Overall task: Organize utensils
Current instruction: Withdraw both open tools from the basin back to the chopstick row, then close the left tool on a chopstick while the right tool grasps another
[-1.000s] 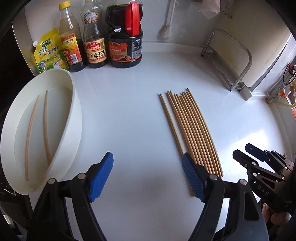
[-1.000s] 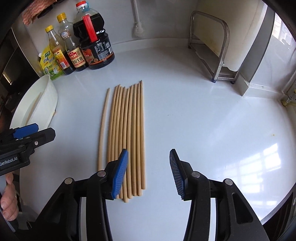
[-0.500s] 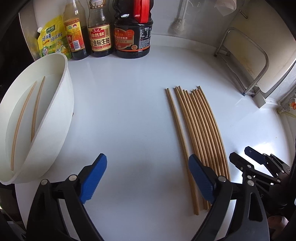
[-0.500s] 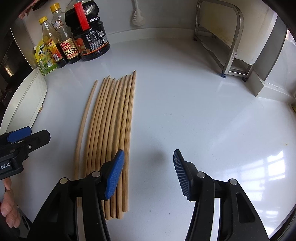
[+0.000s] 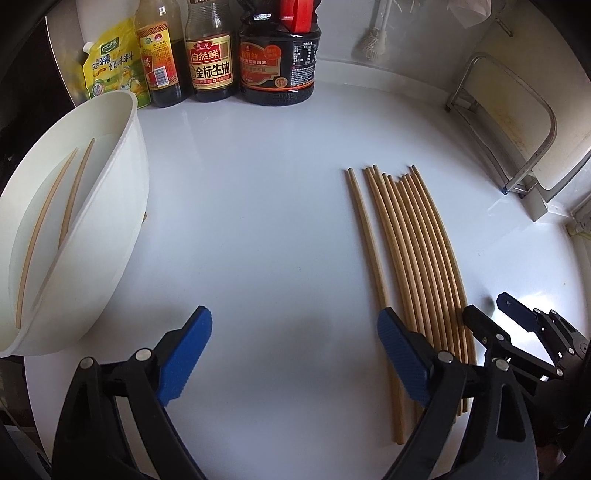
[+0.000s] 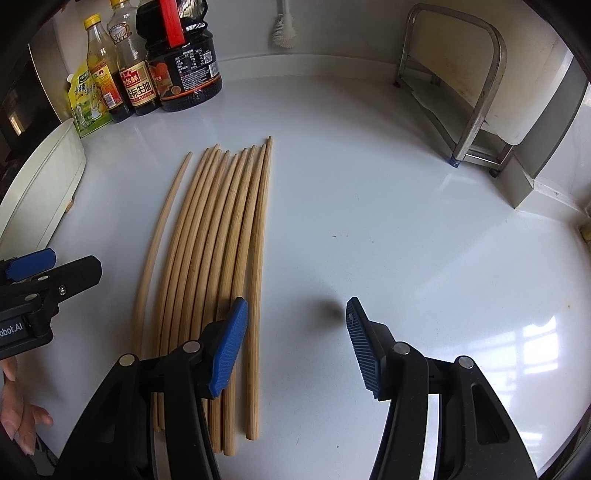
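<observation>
We read "自然鲜" and "金标生抽" on the brown-labelled glass soy sauce bottle (image 5: pixel 209 55) (other labels blur), and "obot.AI" on the black left gripper (image 6: pixel 22 295).

A home kitchen: soy sauce bottles (image 5: pixel 211 51) and a seasoning pouch (image 5: pixel 110 66) line the far wall of a white counter (image 5: pixel 258 221), beside a metal rack (image 6: pixel 458 92) and hanging brush (image 6: pixel 283 29).

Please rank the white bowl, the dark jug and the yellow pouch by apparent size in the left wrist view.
1. White bowl, though it is nearest the camera.
2. Dark jug.
3. Yellow pouch, partly hidden behind the bowl.
</observation>
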A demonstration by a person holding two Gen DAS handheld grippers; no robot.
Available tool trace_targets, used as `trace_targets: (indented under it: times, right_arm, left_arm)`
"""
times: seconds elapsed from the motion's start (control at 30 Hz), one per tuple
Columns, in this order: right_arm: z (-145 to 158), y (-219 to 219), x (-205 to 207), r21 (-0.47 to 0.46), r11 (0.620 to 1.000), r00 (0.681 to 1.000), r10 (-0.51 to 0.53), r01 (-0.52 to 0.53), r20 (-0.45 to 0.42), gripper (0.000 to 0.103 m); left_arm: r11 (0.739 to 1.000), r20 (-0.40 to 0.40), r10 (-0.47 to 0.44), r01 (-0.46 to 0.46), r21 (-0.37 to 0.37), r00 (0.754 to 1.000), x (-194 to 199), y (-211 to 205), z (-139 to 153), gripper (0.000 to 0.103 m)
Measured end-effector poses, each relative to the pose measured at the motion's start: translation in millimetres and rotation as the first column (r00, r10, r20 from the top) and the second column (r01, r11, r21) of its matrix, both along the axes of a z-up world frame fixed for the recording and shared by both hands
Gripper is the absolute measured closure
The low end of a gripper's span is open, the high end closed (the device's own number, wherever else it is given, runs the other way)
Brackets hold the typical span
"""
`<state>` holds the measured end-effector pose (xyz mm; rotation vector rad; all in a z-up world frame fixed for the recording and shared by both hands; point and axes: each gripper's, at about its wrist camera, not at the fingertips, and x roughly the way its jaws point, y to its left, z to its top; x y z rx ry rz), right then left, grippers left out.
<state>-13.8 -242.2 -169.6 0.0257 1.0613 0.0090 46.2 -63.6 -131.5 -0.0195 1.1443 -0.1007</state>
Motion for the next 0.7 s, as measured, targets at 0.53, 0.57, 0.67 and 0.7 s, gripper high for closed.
trace_targets:
  times: [0.53,0.57,0.67,0.7]
  right_arm:
    - [-5,-25,2,-0.023,1.000,1.000,-0.004,0.004,0.023,0.050]
    - [-5,-26,2,-0.023,1.000,1.000,-0.004,0.005,0.024,0.050]
    - [-5,-28,2,-0.023,1.000,1.000,0.004,-0.004,0.026,0.050]
    - [-5,-28,1,-0.023,1.000,1.000,0.008,-0.008,0.027,0.050]
  left_arm:
    - [1.000,-0.011,-0.012,0.012,0.007,1.000,2,-20,-14,0.013]
    - [1.000,-0.011,-0.011,0.011,0.004,1.000,2,-20,-15,0.013]
    - [1.000,-0.011,-0.010,0.011,0.009,1.000,3,-23,-17,0.013]
    - [1.000,-0.009,-0.009,0.009,0.013,1.000,4,-23,-18,0.013]
